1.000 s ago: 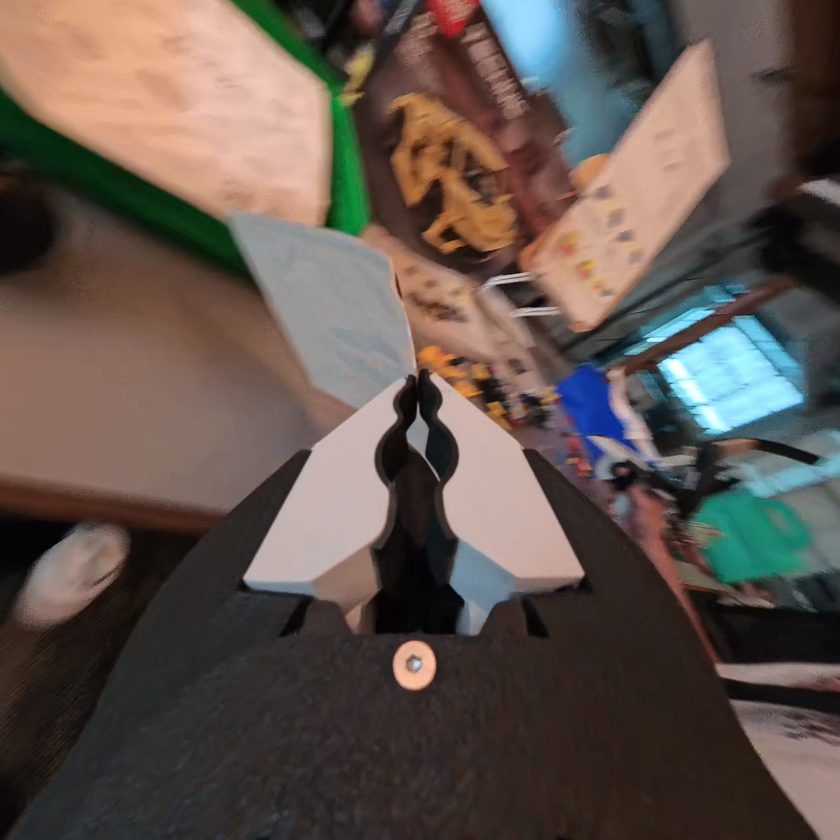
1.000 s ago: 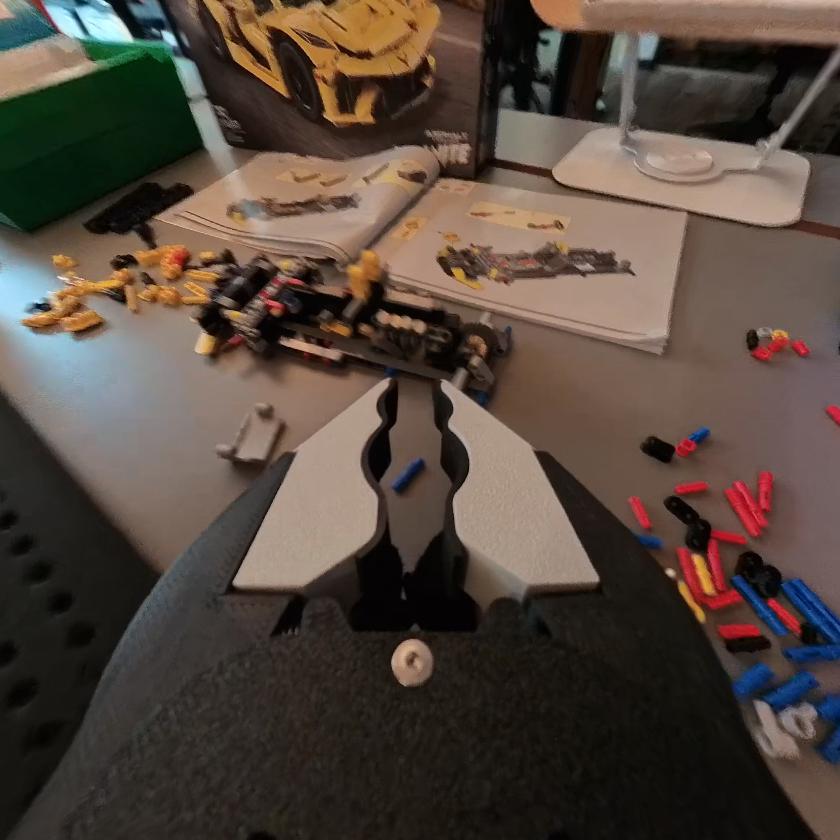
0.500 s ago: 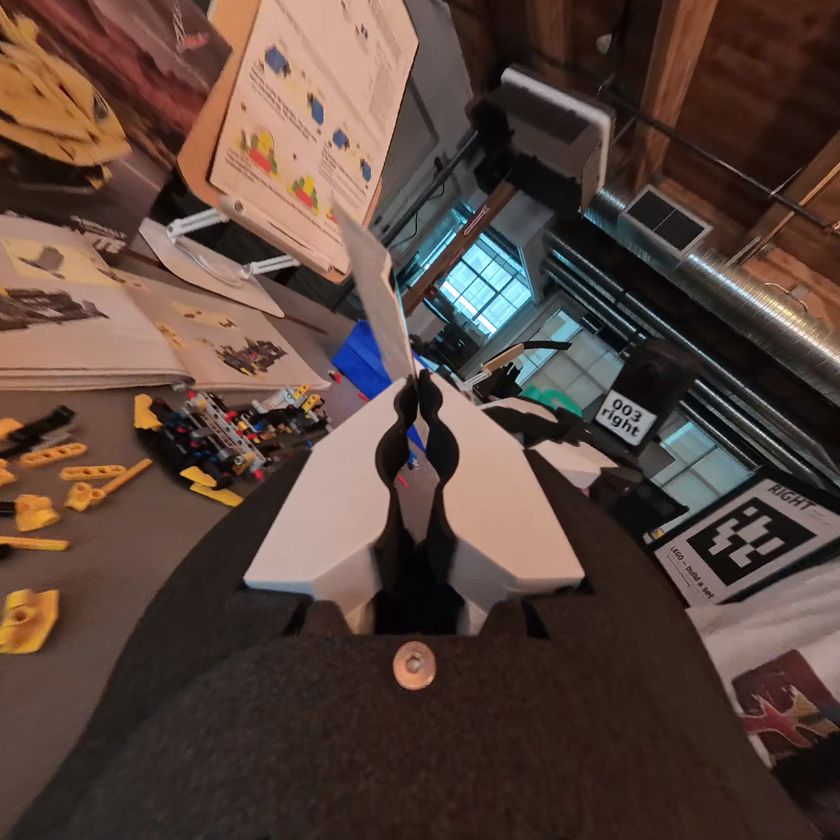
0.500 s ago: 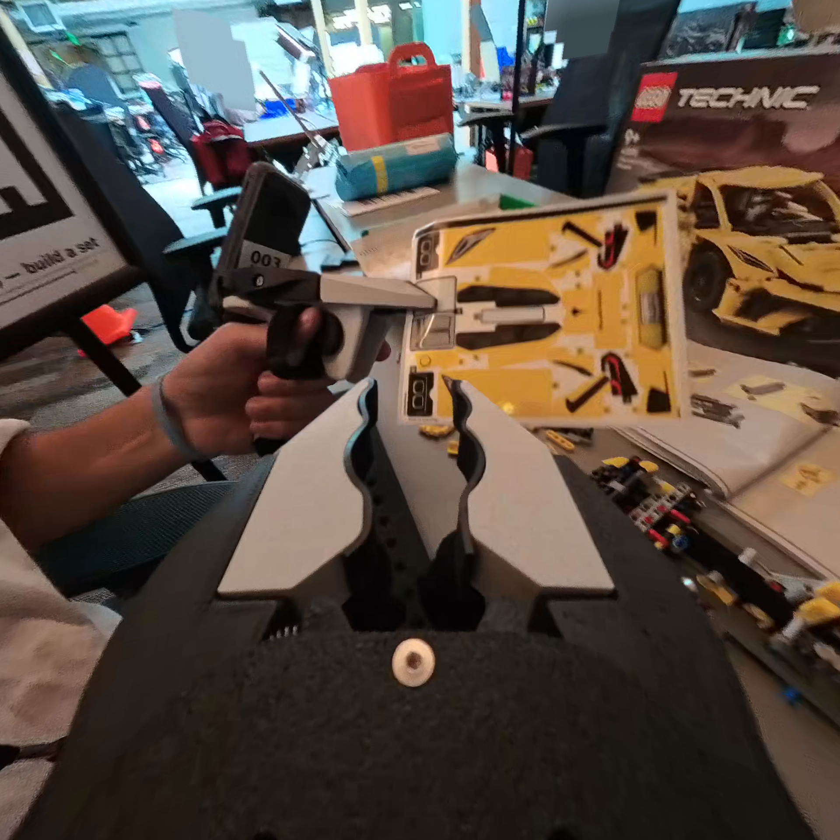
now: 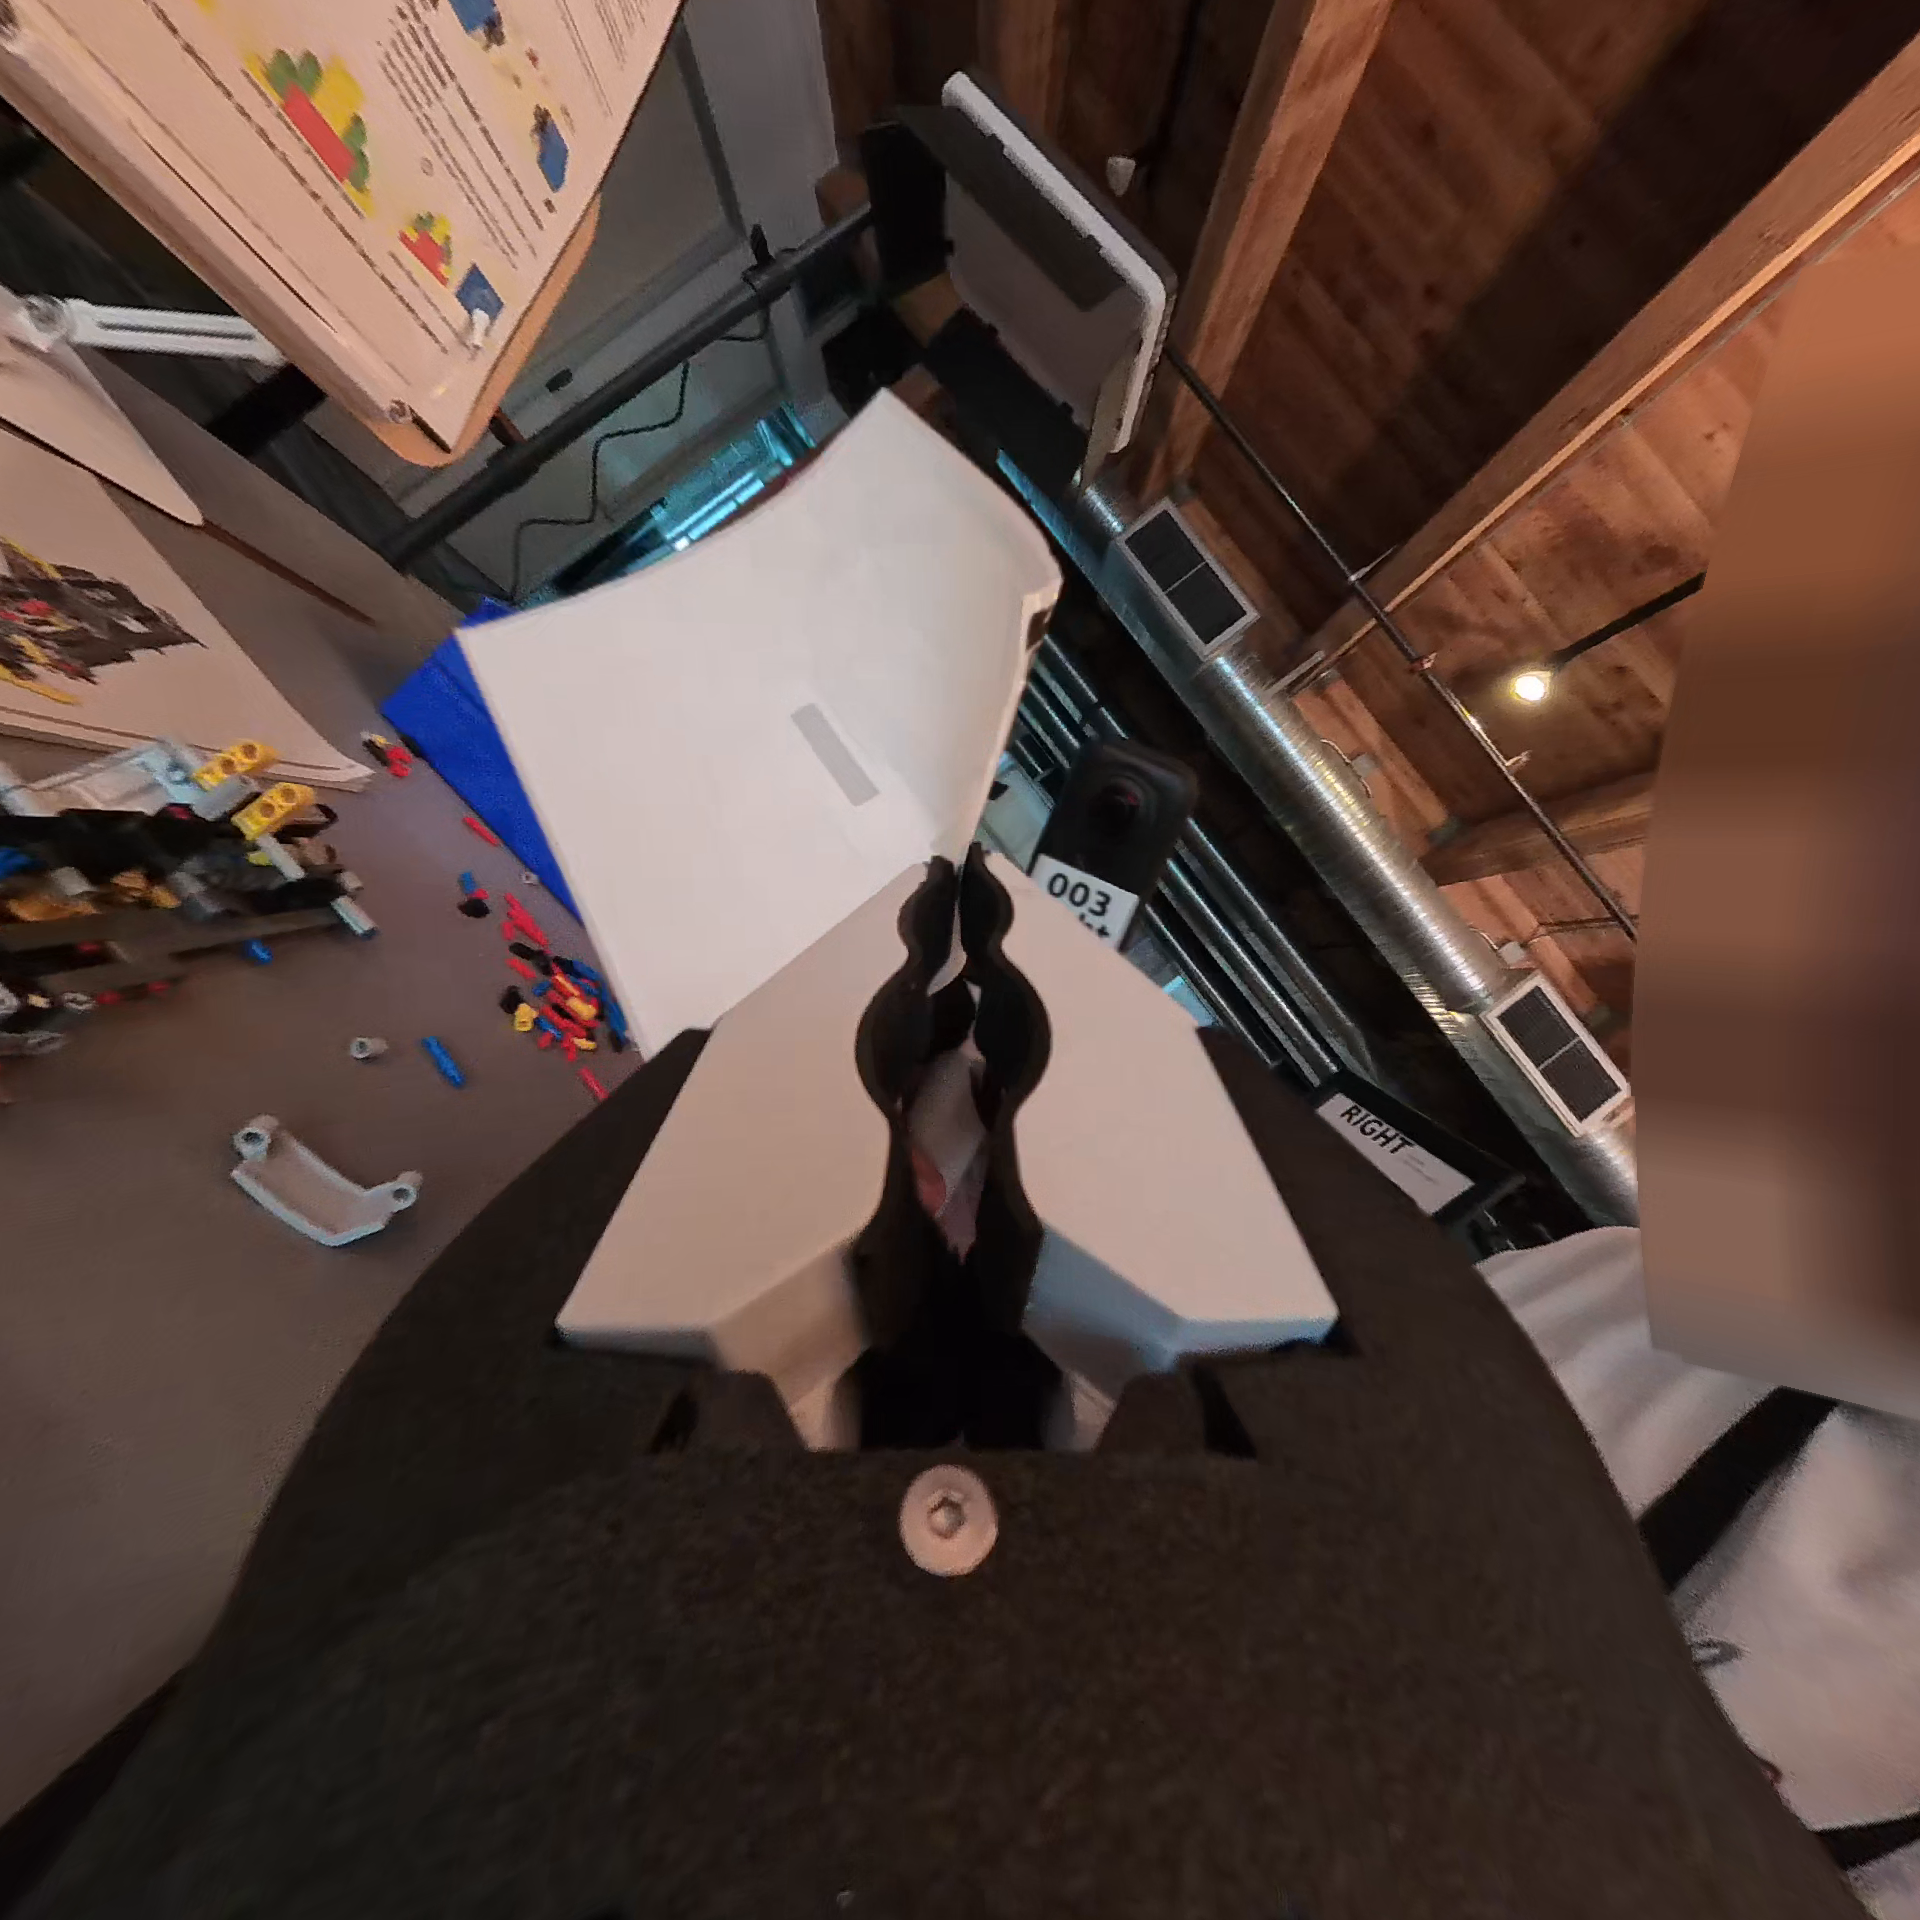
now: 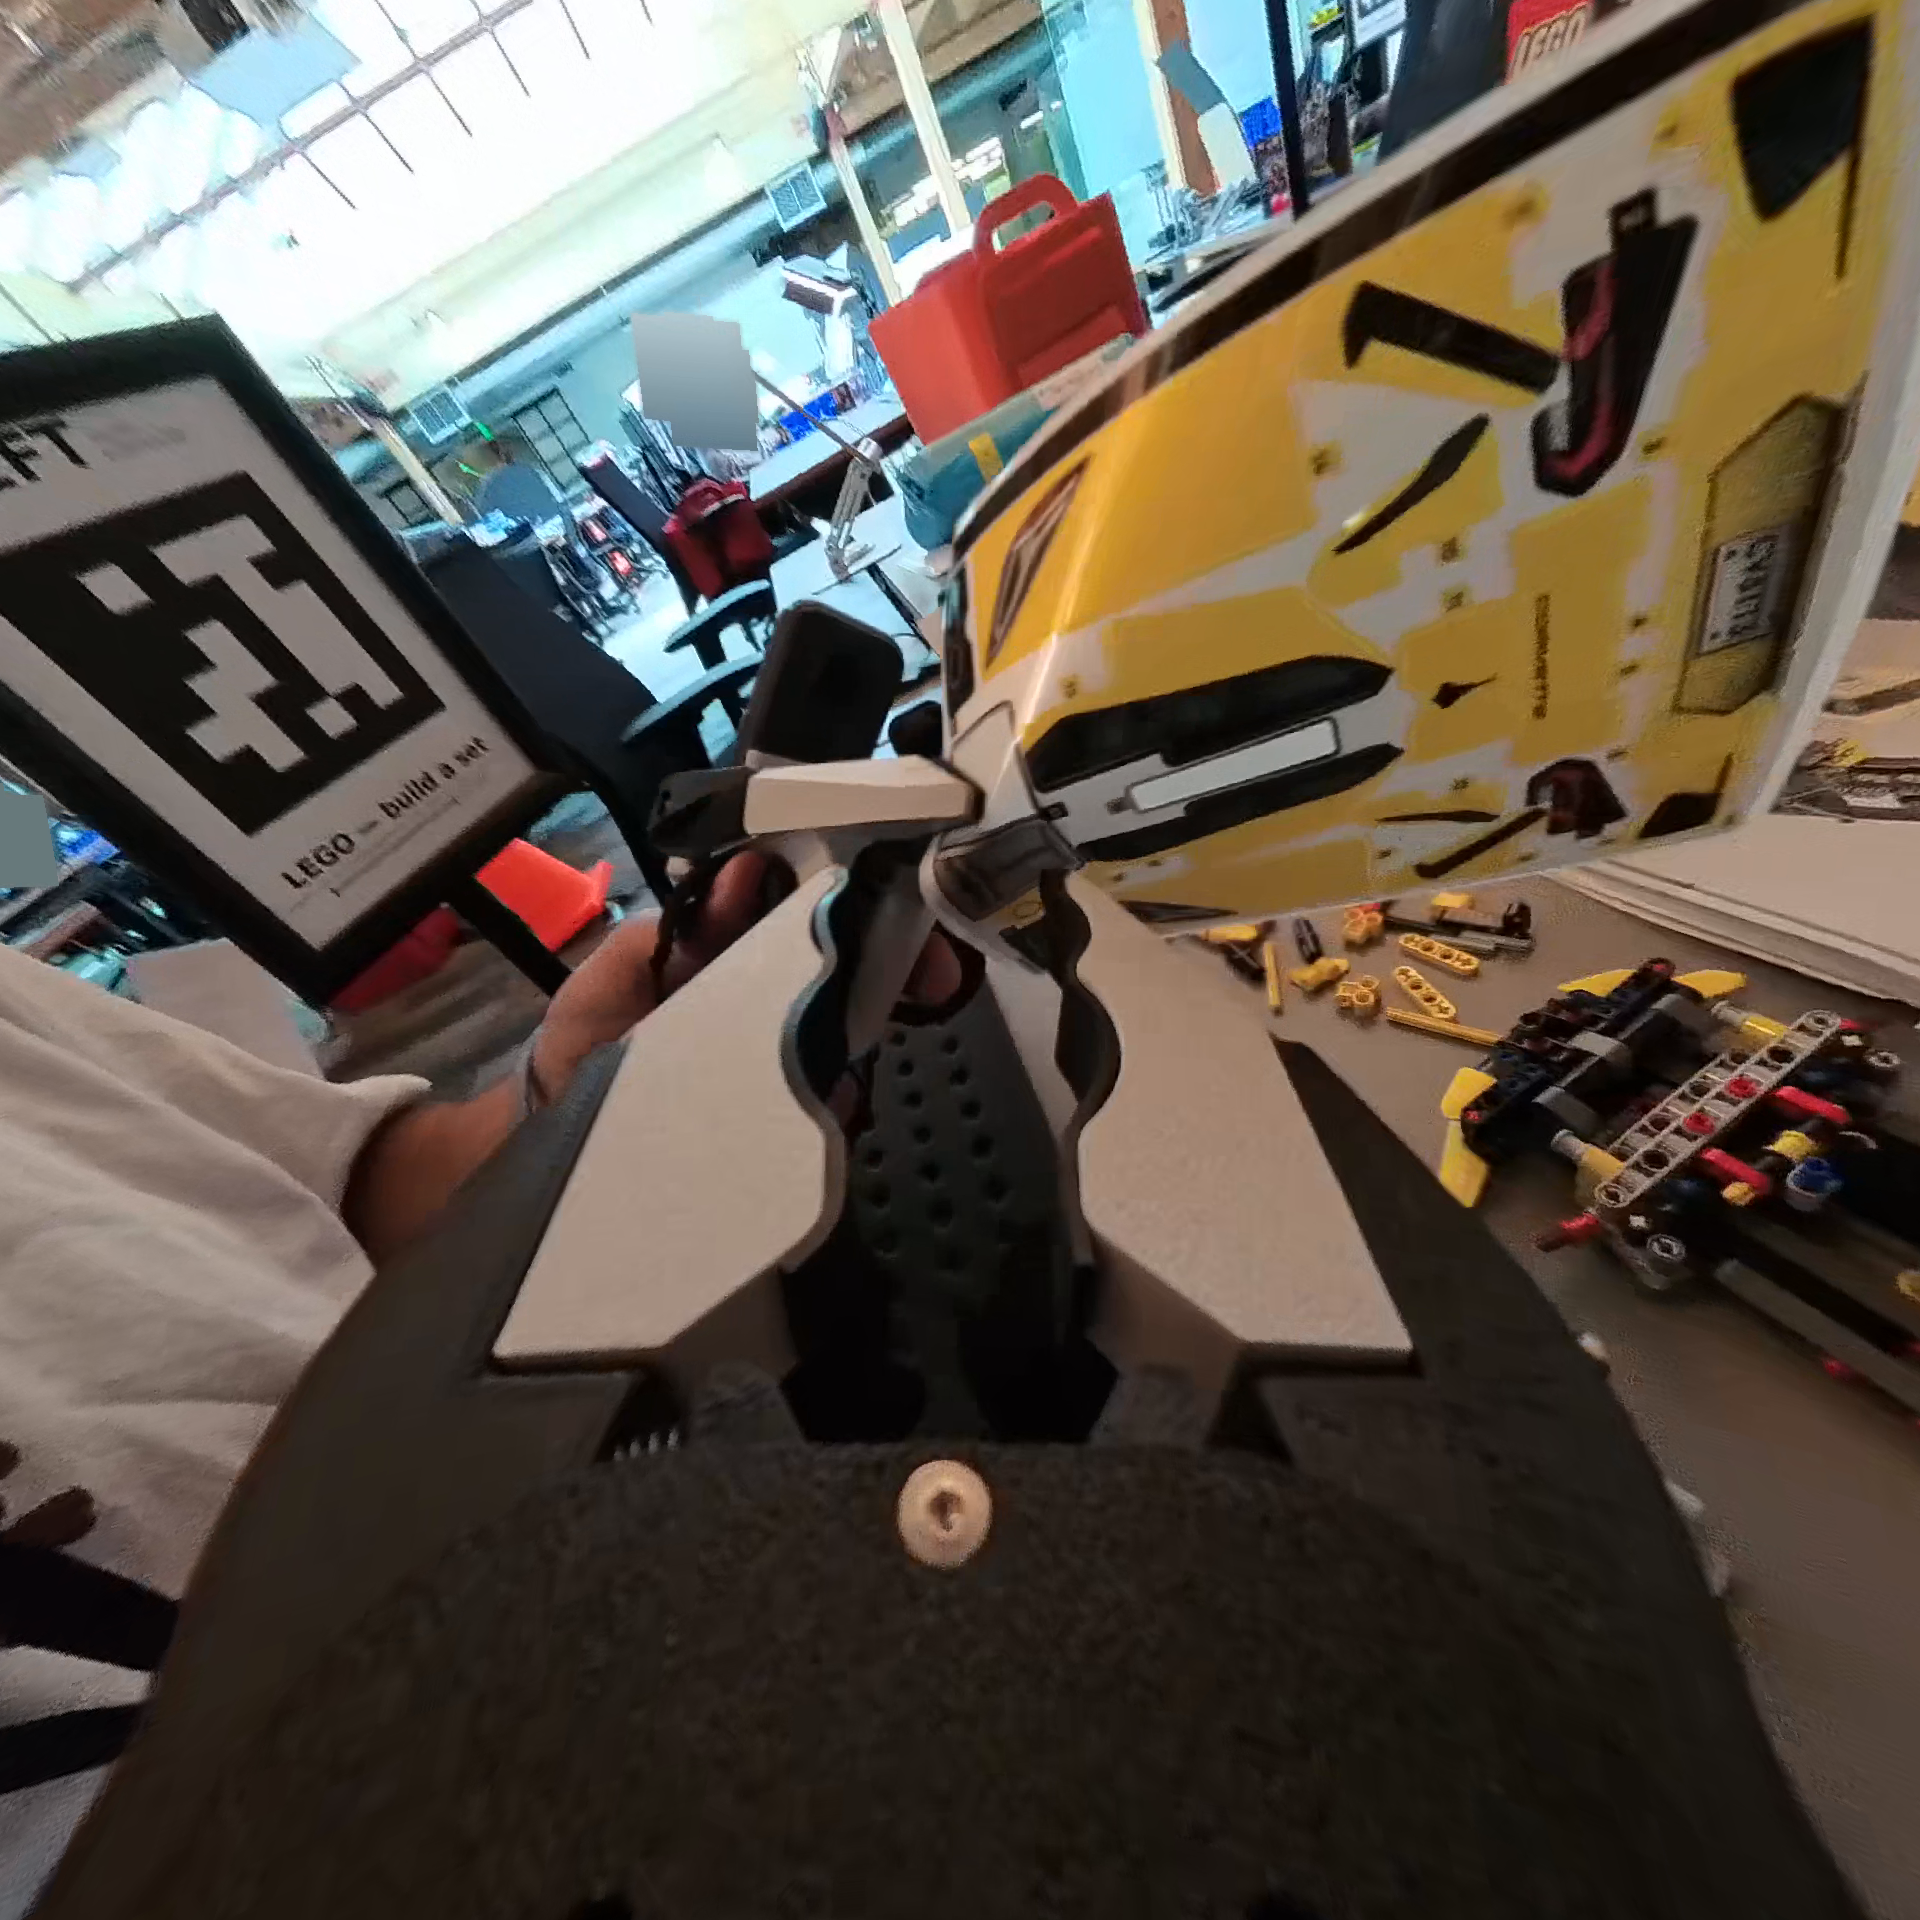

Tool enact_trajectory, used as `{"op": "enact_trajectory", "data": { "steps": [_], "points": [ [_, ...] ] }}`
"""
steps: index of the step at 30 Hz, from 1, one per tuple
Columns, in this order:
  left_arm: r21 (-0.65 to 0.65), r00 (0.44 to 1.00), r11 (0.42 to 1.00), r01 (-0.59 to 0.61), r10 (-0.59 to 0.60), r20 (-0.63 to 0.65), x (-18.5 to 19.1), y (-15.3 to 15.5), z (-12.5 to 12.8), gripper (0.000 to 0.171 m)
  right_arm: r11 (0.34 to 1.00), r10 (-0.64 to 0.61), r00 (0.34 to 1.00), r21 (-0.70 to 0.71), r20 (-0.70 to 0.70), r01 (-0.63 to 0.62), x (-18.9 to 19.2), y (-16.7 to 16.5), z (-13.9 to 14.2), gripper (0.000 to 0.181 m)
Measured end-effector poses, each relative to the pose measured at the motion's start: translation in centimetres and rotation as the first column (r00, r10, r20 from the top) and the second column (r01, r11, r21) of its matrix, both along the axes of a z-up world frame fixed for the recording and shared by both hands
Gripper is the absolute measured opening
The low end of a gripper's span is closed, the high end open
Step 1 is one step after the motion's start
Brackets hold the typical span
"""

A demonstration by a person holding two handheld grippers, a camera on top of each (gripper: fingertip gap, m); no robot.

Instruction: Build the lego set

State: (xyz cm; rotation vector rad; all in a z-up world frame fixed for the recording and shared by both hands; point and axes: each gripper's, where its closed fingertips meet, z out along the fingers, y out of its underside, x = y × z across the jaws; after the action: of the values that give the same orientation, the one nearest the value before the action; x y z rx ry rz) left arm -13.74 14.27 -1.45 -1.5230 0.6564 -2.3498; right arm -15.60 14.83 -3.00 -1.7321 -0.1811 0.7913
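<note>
framed marker sign point(image 6: 239, 644), left of right-view jaws: lettering | white tag point(image 5: 1081, 899), just beyond left-view jaw tips: print | sticker sheet point(image 6: 1455, 582), above-right of right-view jaws: tiny print, blurred

The sticker sheet point(image 6: 1455, 582) is held up above the desk point(image 6: 1351, 1122), one corner pinched in the left gripper point(image 5: 954, 883), which reaches in from the left in the right wrist view. The right gripper point(image 6: 940, 925) sits just below that corner, jaws apart. On the desk under the sheet lie loose beams point(image 6: 1403, 966); the part-built chassis point(image 6: 1704, 1132) lies right of them, with the open instruction booklet point(image 6: 1766, 914) behind. In the left wrist view, a curved panel piece point(image 5: 317, 1190) lies near the gripper, small pins point(image 5: 556, 997) farther back.
</note>
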Motion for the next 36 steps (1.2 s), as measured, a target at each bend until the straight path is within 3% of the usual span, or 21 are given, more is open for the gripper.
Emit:
{"op": "enact_trajectory", "data": {
  "steps": [11,21,28,32,36],
  "points": [
    [0.028,1.0,0.999,0.031,-0.031,0.002,0.4,-1.2,0.4,0.0,0.997,0.075,0.991,0.001,-0.115,-0.075,0.3,-0.6,0.4,0.015],
    [0.029,0.999,0.999,0.028,-0.029,0.032,-0.4,-1.0,1.1,0.0,0.986,0.164,0.961,0.029,-0.223,-0.162,-0.4,-1.1,1.2,0.012],
    [0.011,1.0,1.0,0.008,-0.008,0.023,-0.8,-0.3,0.6,0.0,0.988,0.154,0.953,0.008,-0.26,-0.157,0.0,-0.7,0.6,0.009],
    [0.014,1.0,1.0,0.0,-0.001,0.014,-0.7,-0.3,0.3,0.0,0.981,0.192,0.943,0.023,-0.272,-0.193,-0.6,-1.0,0.9,0.024],
    [0.001,1.0,1.0,0.005,-0.005,0.016,-0.6,-0.4,0.2,0.0,0.982,0.184,0.941,0.014,-0.284,-0.187,-0.6,-0.8,0.8,0.02]
  ]
}}
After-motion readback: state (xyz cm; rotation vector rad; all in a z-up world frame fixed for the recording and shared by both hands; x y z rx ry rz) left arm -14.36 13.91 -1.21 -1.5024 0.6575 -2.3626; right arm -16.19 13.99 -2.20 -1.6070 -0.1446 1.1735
